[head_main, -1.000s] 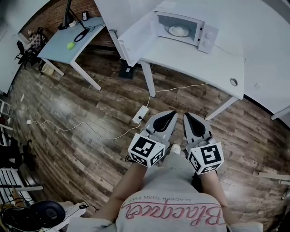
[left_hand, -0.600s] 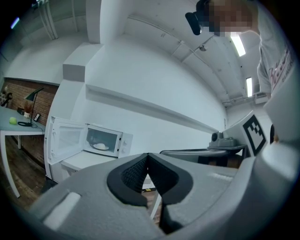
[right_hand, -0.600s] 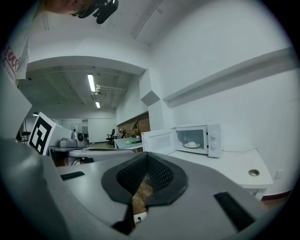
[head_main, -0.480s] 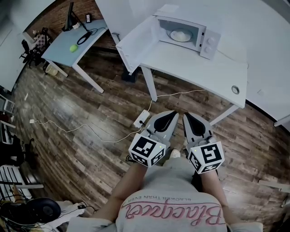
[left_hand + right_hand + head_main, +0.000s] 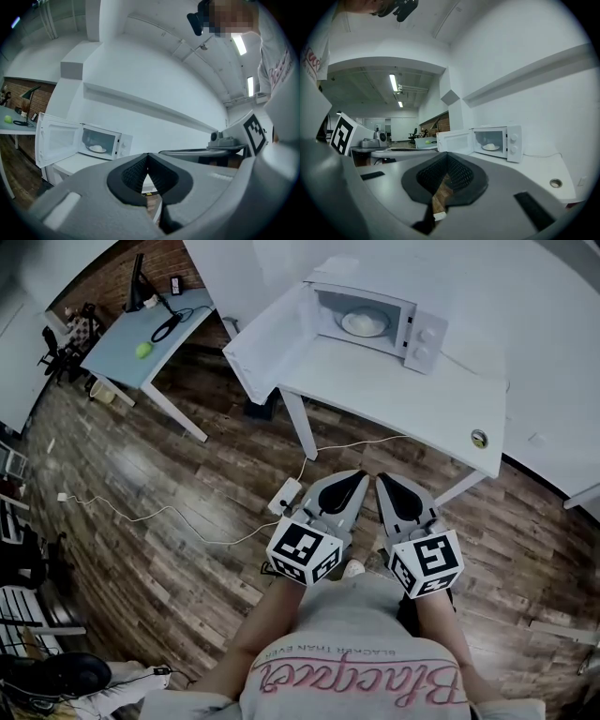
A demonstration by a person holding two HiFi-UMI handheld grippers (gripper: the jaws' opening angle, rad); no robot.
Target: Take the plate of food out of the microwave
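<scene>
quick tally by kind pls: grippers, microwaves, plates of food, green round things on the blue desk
grippers: 2, the left gripper and the right gripper
microwave: 1
plate of food: 1
green round object on the blue desk: 1
total: 5

white plate of food (image 5: 365,323) inside open white microwave (image 5: 375,315).
</scene>
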